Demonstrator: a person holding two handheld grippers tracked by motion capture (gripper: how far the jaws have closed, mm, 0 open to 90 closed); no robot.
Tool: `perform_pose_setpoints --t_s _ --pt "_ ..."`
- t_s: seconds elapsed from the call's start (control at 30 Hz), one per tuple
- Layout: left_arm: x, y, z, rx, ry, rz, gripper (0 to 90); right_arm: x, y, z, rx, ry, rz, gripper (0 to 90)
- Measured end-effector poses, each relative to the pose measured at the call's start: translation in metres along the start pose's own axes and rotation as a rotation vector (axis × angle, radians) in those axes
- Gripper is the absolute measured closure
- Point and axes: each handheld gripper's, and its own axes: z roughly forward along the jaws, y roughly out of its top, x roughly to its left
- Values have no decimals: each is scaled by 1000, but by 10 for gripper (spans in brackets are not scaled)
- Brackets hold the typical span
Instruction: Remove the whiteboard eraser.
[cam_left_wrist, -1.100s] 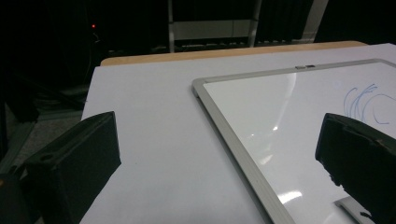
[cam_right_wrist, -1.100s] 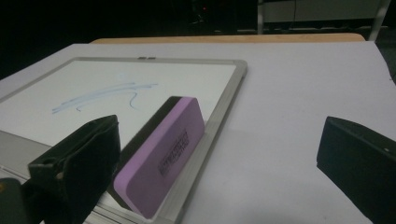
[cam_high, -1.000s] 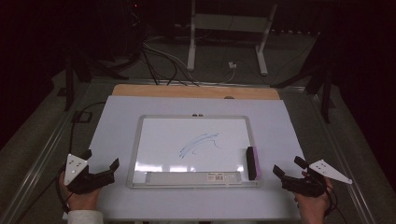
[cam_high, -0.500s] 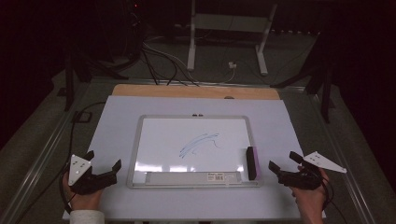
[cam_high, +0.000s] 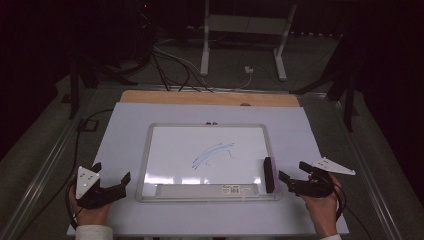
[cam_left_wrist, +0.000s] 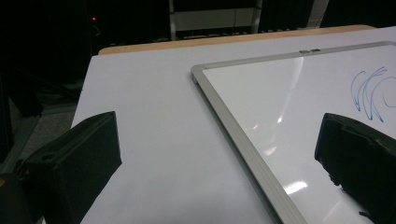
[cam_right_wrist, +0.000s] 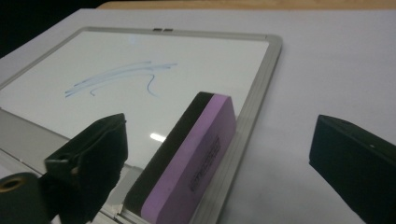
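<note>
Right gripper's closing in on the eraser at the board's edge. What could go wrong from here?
1. The eraser stands on its narrow edge against the whiteboard frame; a jaw bumping it may tip it over.
2. The right gripper, jaws open and just starting to close, could catch the raised frame instead.
3. The whiteboard lies loose, so a push may slide it.

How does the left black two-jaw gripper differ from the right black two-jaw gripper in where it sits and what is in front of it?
The left gripper rests on the white tabletop beside the whiteboard's left edge, bare surface between its jaws. The right gripper sits at the whiteboard's right edge, aimed at the purple-and-black eraser, which lies between its jaws untouched; those jaws have just been closing slightly. Both are open and grip nothing.
</note>
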Motion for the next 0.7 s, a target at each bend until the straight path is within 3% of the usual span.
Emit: perform_pose_setpoints --t_s 0.3,0.57,0.7 --pt "0 -1 0 0 -1 -2 11 4 -4 13 64 30 12 164" --pt "0 -1 1 7 -1 1 11 6 -8 23 142 9 24 413" --pt "0 -1 1 7 0 4 11 4 -8 26 164 50 66 502"
